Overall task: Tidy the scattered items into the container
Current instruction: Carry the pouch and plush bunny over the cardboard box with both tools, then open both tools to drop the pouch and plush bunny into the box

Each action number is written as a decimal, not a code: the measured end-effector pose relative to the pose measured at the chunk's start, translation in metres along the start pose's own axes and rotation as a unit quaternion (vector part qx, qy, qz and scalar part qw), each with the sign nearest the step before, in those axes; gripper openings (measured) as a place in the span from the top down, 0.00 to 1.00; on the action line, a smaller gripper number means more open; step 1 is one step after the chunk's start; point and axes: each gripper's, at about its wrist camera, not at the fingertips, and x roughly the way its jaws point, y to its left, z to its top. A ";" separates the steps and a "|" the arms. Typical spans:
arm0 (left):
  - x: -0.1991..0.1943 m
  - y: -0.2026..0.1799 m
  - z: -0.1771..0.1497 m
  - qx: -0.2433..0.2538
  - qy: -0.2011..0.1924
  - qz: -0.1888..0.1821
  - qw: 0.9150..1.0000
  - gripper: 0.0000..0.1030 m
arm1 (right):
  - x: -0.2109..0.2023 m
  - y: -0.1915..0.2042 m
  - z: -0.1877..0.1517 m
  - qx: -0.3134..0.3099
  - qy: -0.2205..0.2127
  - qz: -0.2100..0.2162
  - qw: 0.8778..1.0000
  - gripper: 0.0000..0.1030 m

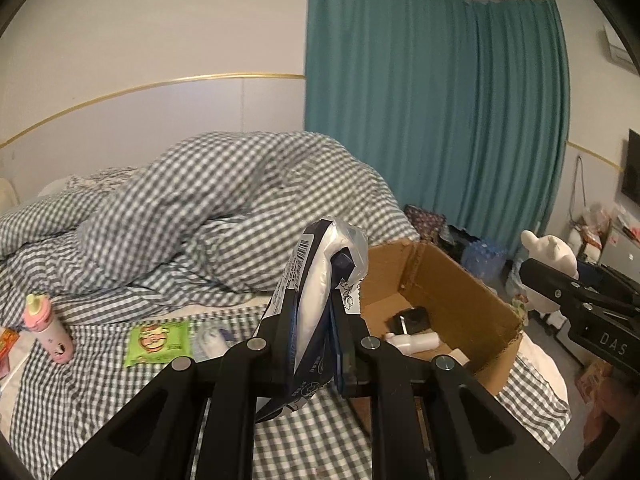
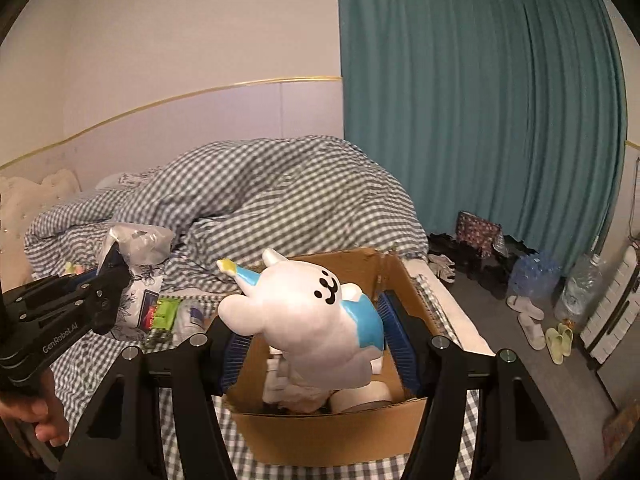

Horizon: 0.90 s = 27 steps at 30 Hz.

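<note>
1. Hiding most of the cardboard box [image 2: 320, 436] interior, one white plush toy [image 2: 316, 312] is clamped by the right gripper [image 2: 316, 332] above it.
2. One wipes packet [image 1: 316, 304] is pinched by the nearly closed left gripper [image 1: 310, 320] beside the box; its print is unreadable.
3. One pink bottle [image 1: 50, 328] and one green packet [image 1: 158, 342] are seen on the bed [image 1: 100, 392].

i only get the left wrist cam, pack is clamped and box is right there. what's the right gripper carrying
Observer: The right gripper grips a white plush toy with blue trim.
Operator: is it over the box yet
Observer: In the right wrist view the toy hangs in front of the open cardboard box; whether it is over it I cannot tell.
Operator: room left in there
Observer: White things lie on the box floor under the toy; the right part of the floor is hidden behind it.
Operator: anything on the floor past the bed
Observer: Slippers lie on the floor right of the bed, near water bottles.
</note>
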 end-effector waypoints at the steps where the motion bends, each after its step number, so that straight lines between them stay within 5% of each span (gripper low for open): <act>1: 0.005 -0.004 0.001 0.002 0.003 -0.004 1.000 0.86 | 0.003 -0.003 0.000 0.001 0.003 -0.002 1.000 0.41; 18: 0.102 -0.075 -0.004 0.063 0.075 -0.054 0.994 0.81 | 0.051 -0.050 -0.015 0.025 0.036 -0.022 0.999 0.41; 19: 0.105 -0.077 -0.005 0.067 0.077 -0.055 0.993 0.75 | 0.055 -0.051 -0.016 0.025 0.039 -0.021 0.999 0.41; 21: 0.109 -0.077 -0.006 0.068 0.079 -0.061 0.993 0.47 | 0.062 -0.052 -0.017 0.024 0.043 -0.020 0.999 0.41; 22: 0.108 -0.077 -0.006 0.067 0.073 -0.061 0.993 0.21 | 0.064 -0.051 -0.018 0.024 0.045 -0.020 0.999 0.41; 23: 0.105 -0.075 -0.006 0.065 0.062 -0.059 0.994 0.08 | 0.067 -0.050 -0.018 0.024 0.046 -0.020 0.998 0.41; 27: 0.093 -0.070 -0.004 0.065 0.030 -0.057 0.996 0.00 | 0.077 -0.048 -0.023 0.024 0.054 -0.018 0.998 0.41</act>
